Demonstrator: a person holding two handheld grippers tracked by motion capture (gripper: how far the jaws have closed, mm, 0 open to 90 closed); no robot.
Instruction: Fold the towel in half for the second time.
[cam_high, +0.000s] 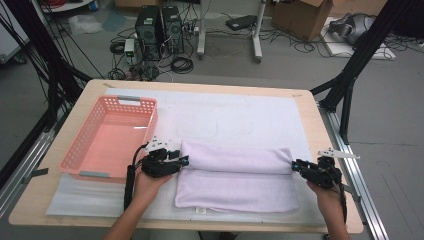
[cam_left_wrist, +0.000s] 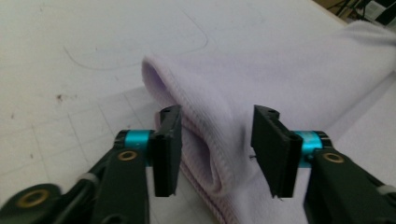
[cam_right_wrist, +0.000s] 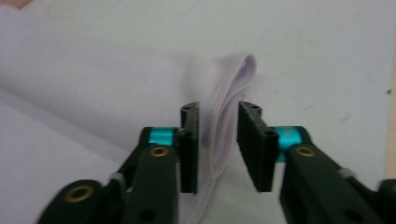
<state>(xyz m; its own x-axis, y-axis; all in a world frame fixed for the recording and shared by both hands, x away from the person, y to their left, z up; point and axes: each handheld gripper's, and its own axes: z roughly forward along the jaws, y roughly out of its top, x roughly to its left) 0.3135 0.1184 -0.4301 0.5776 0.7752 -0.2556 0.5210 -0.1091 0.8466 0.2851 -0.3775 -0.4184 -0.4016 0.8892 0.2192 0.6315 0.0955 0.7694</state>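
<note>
A pale lilac towel (cam_high: 235, 175) lies folded lengthwise on the white mat, its upper half doubled over into a thick roll. My left gripper (cam_high: 186, 160) is at the towel's left end. In the left gripper view the folded towel edge (cam_left_wrist: 205, 107) sits between the jaws of my left gripper (cam_left_wrist: 215, 149), with a gap on the right side. My right gripper (cam_high: 295, 165) is at the right end. In the right gripper view the towel's hemmed edge (cam_right_wrist: 229, 102) stands loose between the parted jaws of my right gripper (cam_right_wrist: 218, 144).
A pink plastic basket (cam_high: 75, 145) stands empty on the table's left side, just beside my left hand. The white mat (cam_high: 240, 115) covers most of the wooden table (cam_high: 312, 125). Cables, computer cases and boxes are on the floor beyond.
</note>
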